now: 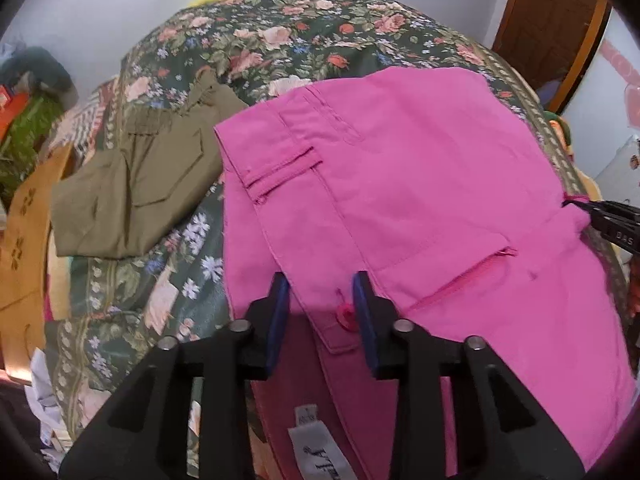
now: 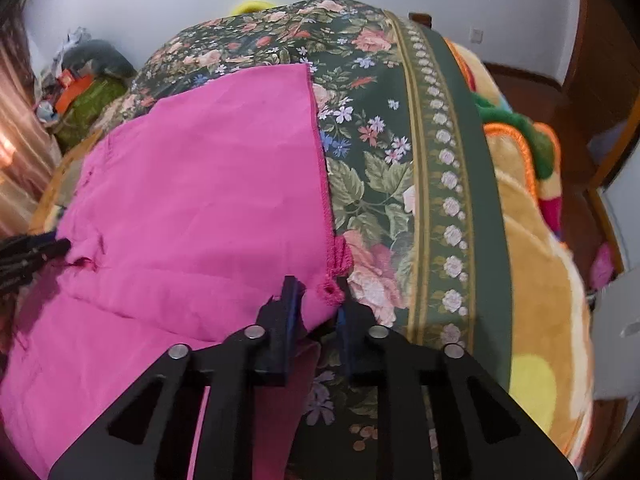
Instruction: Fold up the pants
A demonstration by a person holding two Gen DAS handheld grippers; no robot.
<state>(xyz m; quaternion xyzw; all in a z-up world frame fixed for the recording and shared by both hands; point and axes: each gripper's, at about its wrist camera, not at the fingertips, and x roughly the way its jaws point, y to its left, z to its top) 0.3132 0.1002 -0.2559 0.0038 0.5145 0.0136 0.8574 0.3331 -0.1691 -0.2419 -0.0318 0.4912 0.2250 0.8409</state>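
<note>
Pants (image 1: 400,184) of bright pink cloth lie spread on a floral bedspread (image 1: 280,40), folded over on themselves so that the upper layer covers a darker pink layer beneath. The left wrist view alone shows the waist end: two welt pockets, a pink button (image 1: 345,314) on the waistband and a white label (image 1: 316,452) inside it. The right wrist view alone shows the opposite end, where a stitched hem edge (image 2: 324,184) runs down the cloth to a corner lying between the fingers of the right gripper (image 2: 318,300).

Left gripper (image 1: 320,300) stands with its jaws apart on either side of the waistband near the button; the blue pads do not press the cloth. Right gripper has its jaws parted as well, the hem corner bunched against the left pad; whether the cloth is pinched cannot be told. Each gripper also appears at the margin of the other's view, at the pants' edge.

Olive-green garment (image 1: 136,184), folded, lies just beside the pants on the bedspread and shows only in the left view. An orange plush blanket (image 2: 532,264) borders the bedspread's green band, plainest in the right view. A brown wooden door (image 1: 552,20) stands beyond the bed in the left view.
</note>
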